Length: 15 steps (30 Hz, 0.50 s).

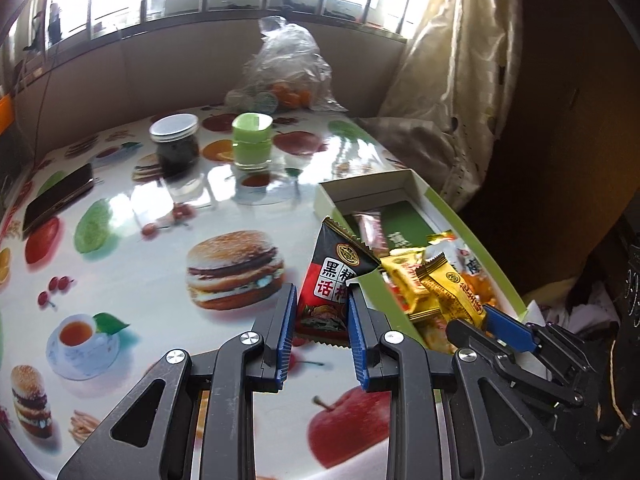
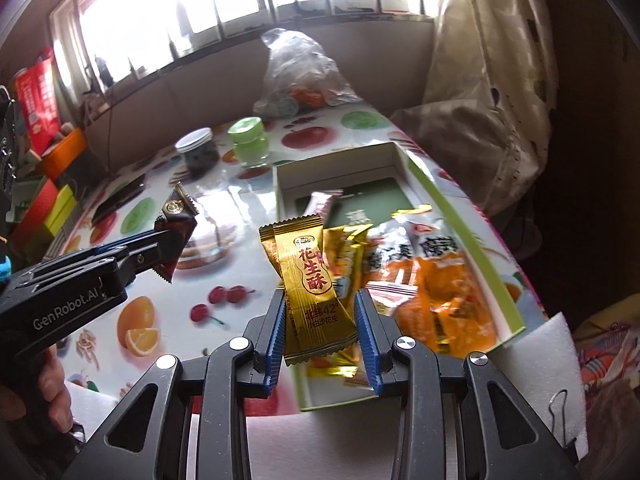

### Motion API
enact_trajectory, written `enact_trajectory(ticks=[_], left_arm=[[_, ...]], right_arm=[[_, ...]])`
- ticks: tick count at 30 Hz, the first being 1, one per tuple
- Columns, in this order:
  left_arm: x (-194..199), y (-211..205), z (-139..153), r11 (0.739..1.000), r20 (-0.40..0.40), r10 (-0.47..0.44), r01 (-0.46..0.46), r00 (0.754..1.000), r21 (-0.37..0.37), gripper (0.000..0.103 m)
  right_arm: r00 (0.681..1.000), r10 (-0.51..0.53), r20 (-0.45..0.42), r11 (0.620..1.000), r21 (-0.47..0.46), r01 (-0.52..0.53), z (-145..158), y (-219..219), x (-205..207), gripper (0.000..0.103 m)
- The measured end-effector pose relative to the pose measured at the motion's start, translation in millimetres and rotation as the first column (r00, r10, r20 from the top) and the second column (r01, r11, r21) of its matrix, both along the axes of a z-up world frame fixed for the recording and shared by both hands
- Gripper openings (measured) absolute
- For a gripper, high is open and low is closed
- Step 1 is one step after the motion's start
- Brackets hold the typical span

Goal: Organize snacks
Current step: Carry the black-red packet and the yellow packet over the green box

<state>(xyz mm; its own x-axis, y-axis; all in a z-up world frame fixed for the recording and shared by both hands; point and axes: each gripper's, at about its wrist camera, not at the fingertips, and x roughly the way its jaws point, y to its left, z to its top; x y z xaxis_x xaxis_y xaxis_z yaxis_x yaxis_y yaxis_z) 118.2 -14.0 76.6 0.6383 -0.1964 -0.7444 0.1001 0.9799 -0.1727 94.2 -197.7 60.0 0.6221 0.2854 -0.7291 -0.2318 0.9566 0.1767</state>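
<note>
Tongs (image 1: pixel 320 312) (image 2: pixel 320 316) with packets, bare tablecloth (image 1: pixel 160 240) left of box (image 1: pixel 472 232).

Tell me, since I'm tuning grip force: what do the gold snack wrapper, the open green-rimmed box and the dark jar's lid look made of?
The gold peanut-candy wrapper held in the right gripper looks like glossy metallised plastic film: bright glints, crimped serrated ends. The green-rimmed box seems matte cardboard, with thin flat walls and white inner faces. The dark jar's lid appears to be brushed metal, silvery with a ribbed edge, though painted plastic is possible.
</note>
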Motion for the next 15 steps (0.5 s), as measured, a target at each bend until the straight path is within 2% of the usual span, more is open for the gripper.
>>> enact_trajectory(ticks=[15], left_arm=[[25, -37, -5, 0.997, -0.022, -0.071, 0.071, 0.997, -0.022, 0.026]], right_arm=[[0.995, -0.1, -0.004, 0.995, -0.017, 0.1, -6, -41, 3, 0.032]])
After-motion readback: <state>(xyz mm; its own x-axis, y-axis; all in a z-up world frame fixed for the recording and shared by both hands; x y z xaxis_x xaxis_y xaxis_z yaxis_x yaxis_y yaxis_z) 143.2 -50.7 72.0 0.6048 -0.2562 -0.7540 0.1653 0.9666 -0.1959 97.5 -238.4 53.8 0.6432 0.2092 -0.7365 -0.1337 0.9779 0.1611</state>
